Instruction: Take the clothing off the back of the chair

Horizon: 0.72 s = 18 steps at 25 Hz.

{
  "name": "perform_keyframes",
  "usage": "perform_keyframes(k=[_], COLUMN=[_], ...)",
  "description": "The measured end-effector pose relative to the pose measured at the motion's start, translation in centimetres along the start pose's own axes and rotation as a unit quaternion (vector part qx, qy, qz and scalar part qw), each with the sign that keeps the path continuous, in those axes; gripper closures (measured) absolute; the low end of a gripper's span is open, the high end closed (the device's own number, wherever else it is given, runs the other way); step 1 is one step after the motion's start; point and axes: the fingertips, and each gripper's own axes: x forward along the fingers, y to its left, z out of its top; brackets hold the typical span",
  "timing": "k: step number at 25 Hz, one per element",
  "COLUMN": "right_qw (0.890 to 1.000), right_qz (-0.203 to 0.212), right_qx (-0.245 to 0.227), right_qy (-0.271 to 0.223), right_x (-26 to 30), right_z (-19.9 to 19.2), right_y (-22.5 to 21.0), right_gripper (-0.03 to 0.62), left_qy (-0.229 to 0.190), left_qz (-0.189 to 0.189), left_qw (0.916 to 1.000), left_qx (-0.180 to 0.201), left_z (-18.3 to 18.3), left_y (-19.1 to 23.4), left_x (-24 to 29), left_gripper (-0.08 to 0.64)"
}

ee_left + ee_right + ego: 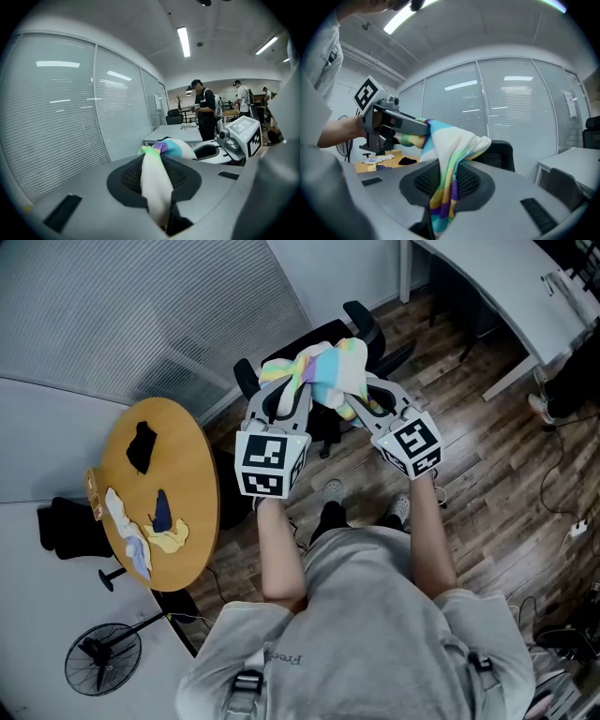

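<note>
A white garment with rainbow stripes hangs bunched between my two grippers, lifted just above the black office chair. My left gripper is shut on its left end; in the left gripper view the cloth is pinched between the grey jaws. My right gripper is shut on the right end, where the striped cloth drapes down between the jaws. The chair back shows behind the cloth in the right gripper view. The left gripper also shows there, gripping the far end.
A round wooden table at the left carries a black cloth and pale cloths. A floor fan stands below it. A white desk is at the upper right. A person stands farther off.
</note>
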Motion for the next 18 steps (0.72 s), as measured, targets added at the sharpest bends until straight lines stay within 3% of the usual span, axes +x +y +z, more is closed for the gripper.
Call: perform_keyframes(k=[7,18], right_qw=[0.999,0.997], right_qz=[0.015,0.049], right_qx=[0.007,0.04], right_qy=[-0.027,-0.039], right_x=[-2.1,-4.7], right_z=[0.7,0.2], right_y=[1.2,3.4], right_gripper=[0.511,0.509], left_qy=[-0.033,-0.048], left_qz=[0.029,0.06], left_qw=[0.9982,0.993], left_qx=[-0.039,-0.091], left_z=[0.6,-0.2], left_y=[-2.0,-4.7], left_x=[-2.5,-5.8], left_gripper=[0.483,0.483])
